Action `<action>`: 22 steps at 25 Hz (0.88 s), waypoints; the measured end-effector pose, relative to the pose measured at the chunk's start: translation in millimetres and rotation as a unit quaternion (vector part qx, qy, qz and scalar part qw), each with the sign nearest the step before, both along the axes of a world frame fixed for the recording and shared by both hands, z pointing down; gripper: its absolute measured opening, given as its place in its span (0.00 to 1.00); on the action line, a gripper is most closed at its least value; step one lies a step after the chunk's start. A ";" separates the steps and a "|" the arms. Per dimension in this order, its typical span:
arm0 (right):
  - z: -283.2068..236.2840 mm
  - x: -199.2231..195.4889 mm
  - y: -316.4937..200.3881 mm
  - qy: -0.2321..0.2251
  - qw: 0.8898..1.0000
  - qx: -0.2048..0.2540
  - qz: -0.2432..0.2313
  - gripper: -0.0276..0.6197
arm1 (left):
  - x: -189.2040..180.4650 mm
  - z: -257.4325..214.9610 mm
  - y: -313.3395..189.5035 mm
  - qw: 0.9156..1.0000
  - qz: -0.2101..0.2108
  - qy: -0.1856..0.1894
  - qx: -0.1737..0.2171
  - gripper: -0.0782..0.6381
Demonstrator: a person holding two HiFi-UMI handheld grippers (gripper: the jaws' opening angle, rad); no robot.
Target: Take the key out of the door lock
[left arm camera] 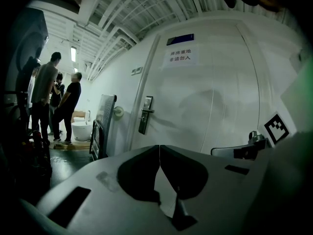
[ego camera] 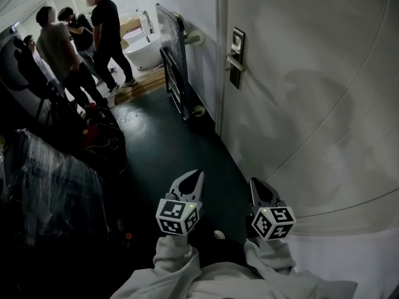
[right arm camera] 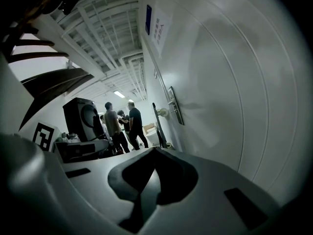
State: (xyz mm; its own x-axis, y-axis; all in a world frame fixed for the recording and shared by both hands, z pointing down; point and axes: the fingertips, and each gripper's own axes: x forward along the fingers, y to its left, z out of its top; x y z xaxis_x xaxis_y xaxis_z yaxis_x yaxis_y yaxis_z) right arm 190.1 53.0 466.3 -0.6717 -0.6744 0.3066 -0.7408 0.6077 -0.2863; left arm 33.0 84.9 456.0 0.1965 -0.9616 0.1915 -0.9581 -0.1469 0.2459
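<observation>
Both grippers are hovering low in the head view, well apart from the lock. The left gripper (ego camera: 193,177) is holding its jaws pressed together with nothing between them, and the right gripper (ego camera: 257,185) is likewise showing its tips closed on nothing. The lock plate (ego camera: 237,56), with its lever handle, is sitting on the white door (ego camera: 312,104) at about twelve o'clock from the right gripper. Any key in it is too small to make out. At about eleven o'clock a white tub (ego camera: 144,50) is resting on a wooden platform (ego camera: 140,83), its inside not showing. People (ego camera: 62,48) are standing beside it.
</observation>
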 end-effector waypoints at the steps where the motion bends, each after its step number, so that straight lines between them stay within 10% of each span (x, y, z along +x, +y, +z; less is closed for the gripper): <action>1: 0.3 -2.3 2.3 -0.001 1.000 0.000 -0.005 0.12 | -1.2 -0.1 1.6 1.000 -0.003 -0.001 0.000 0.13; 22: 9.0 -33.6 -59.2 0.017 1.000 0.008 0.001 0.12 | -23.2 5.2 -69.4 1.000 0.016 0.006 0.002 0.13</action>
State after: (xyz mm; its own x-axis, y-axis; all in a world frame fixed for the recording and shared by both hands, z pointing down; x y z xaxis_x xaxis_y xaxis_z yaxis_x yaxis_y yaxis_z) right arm 156.5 -6.2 475.3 -0.6600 -0.6804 0.3185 -0.7510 0.6103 -0.2523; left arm 9.8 15.5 461.2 0.2295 -0.9556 0.1851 -0.9500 -0.1785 0.2564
